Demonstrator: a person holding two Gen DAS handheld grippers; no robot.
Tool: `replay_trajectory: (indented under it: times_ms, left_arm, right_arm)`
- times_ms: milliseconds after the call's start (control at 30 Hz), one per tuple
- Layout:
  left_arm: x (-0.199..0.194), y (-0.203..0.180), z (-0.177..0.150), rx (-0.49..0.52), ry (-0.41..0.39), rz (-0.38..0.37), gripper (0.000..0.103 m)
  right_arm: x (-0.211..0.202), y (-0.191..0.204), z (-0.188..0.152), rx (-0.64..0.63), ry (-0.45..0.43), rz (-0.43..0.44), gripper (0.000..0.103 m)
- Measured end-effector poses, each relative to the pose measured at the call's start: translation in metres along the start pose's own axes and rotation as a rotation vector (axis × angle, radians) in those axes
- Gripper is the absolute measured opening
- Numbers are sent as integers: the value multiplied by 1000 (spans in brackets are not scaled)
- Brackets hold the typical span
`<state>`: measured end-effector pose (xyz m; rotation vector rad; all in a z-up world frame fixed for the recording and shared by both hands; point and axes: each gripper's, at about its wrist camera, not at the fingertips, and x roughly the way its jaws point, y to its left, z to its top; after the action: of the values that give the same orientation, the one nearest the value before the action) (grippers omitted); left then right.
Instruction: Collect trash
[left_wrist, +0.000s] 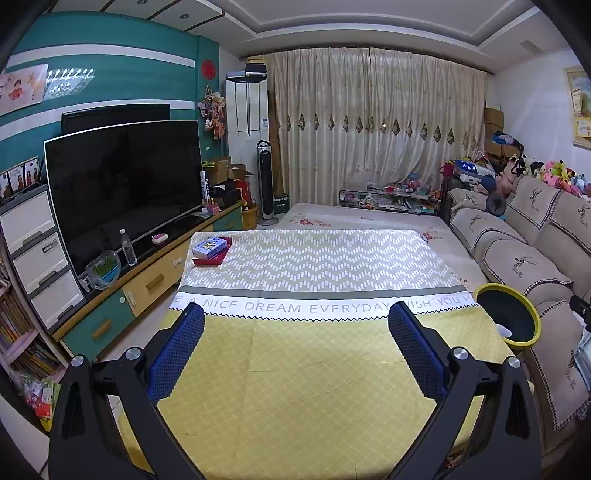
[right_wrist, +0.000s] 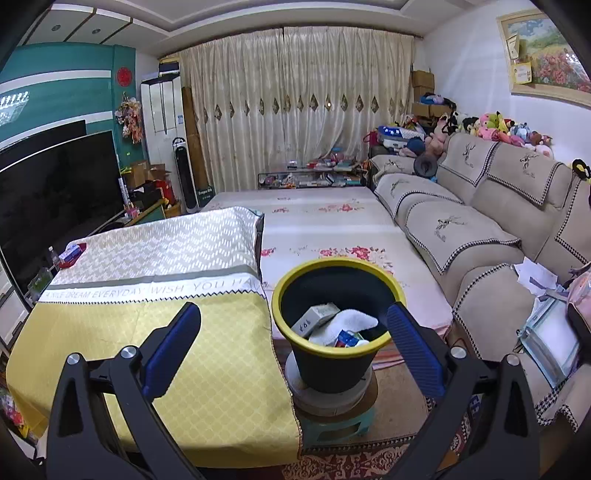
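Note:
A black trash bin with a yellow rim (right_wrist: 332, 354) stands on a low stool right of the table; it holds a small grey box, a white crumpled cloth and colourful wrappers. It also shows at the right edge of the left wrist view (left_wrist: 508, 317). My right gripper (right_wrist: 295, 321) is open and empty, its fingers on either side of the bin's near rim, above it. My left gripper (left_wrist: 295, 325) is open and empty over the yellow part of the tablecloth (left_wrist: 295, 369).
A blue-and-white box on a red tray (left_wrist: 210, 251) sits at the table's far left corner. A TV on a cabinet (left_wrist: 125, 192) stands to the left, a beige sofa (right_wrist: 480, 236) to the right, a flowered mat (right_wrist: 332, 221) beyond.

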<state>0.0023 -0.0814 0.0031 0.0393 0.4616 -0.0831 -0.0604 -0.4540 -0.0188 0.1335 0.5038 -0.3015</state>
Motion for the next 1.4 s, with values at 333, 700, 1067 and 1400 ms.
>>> replay_trajectory:
  times_ms: [333,700,1067,1400]
  left_arm:
    - [12,-8,0,-2,31,-12,98]
    - [15,-10,0,-5,32,-12,98]
    - [16,-10,0,-7,34,-13,98]
    - [18,-9,-1,-9,36,-12,98]
  right_arm:
    - [1,5,2,-13,1,17,96]
    - [0,8,3,-13,-5,23,96]
    - [0,8,3,-13,-4,25,96]
    - [0,9,3,-12,-4,26,96]
